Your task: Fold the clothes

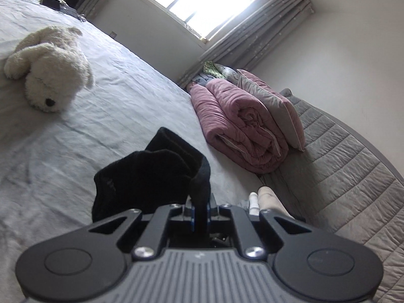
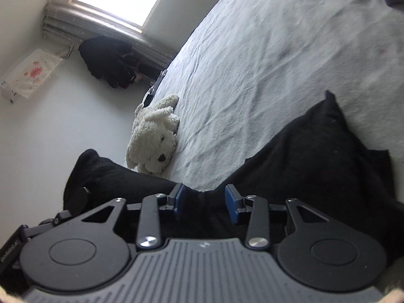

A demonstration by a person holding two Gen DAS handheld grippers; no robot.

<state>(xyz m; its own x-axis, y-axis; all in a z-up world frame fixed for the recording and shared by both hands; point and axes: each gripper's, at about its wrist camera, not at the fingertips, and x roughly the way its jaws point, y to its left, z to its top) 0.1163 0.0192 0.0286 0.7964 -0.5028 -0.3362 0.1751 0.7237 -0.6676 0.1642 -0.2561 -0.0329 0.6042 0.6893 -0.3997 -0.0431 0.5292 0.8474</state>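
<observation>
A black garment [image 1: 151,174] rises in folds from the pale bed sheet [image 1: 113,101] in the left wrist view. My left gripper [image 1: 200,212] is shut on a bunched edge of it, and the cloth hangs to the left. In the right wrist view the same black garment [image 2: 315,156] spreads across the bed sheet [image 2: 277,50] and runs under my right gripper [image 2: 204,199]. Its blue pads [image 2: 231,203] stand apart. Black cloth lies between them, and the pads do not press on it.
A white plush dog [image 1: 50,73] [image 2: 154,136] lies on the sheet beyond the garment. A rolled pink quilt [image 1: 240,126] and a pillow [image 1: 272,101] sit at the bed's right side against a grey quilted panel [image 1: 341,164]. Dark clothes [image 2: 108,60] hang by the window.
</observation>
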